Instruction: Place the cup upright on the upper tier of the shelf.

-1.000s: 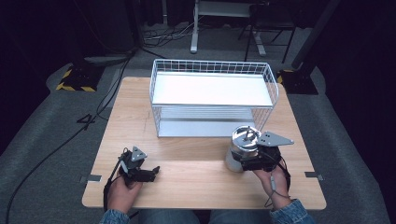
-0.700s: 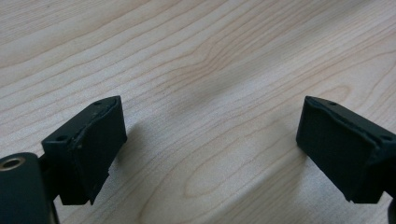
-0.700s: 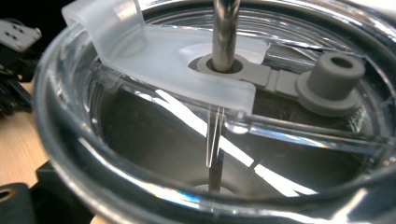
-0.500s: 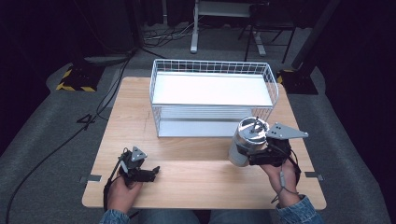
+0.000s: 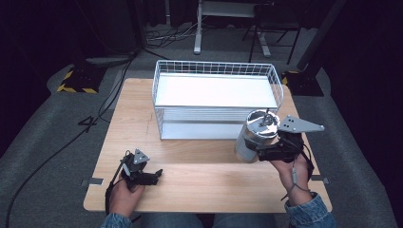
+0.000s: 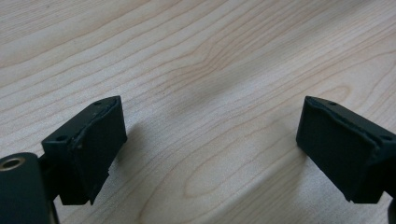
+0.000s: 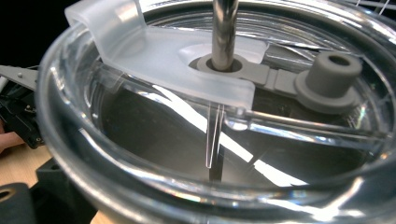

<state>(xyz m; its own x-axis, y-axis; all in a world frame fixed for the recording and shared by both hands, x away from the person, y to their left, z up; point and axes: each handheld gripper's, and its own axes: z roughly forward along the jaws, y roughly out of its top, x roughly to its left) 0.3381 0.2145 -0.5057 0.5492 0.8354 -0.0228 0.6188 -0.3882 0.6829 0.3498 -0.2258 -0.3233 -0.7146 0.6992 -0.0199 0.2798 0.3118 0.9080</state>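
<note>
A steel tumbler [image 5: 253, 136] with a clear lid and a metal straw hangs tilted just above the table, in front of the right end of the white wire basket [image 5: 214, 63]. My right gripper [image 5: 260, 153] is shut on its lower body. In the right gripper view the clear lid [image 7: 187, 60], the straw [image 7: 225, 28] and a grey plug [image 7: 329, 77] sit close to the lens, with one black finger [image 7: 56, 184] below. My left gripper [image 5: 153, 176] rests on the front left of the table, open, with bare wood between its jaws [image 6: 210, 149].
The wooden table [image 5: 204, 185] has bare wood between the two hands and in front of the basket. The basket has a white upper shelf [image 5: 216, 90] and a lower tier. Cables and a desk frame lie on the dark floor beyond the table.
My right gripper has lifted the tumbler off the table, tilted it and carried it up toward the basket's right front corner. The left gripper has stayed still.
</note>
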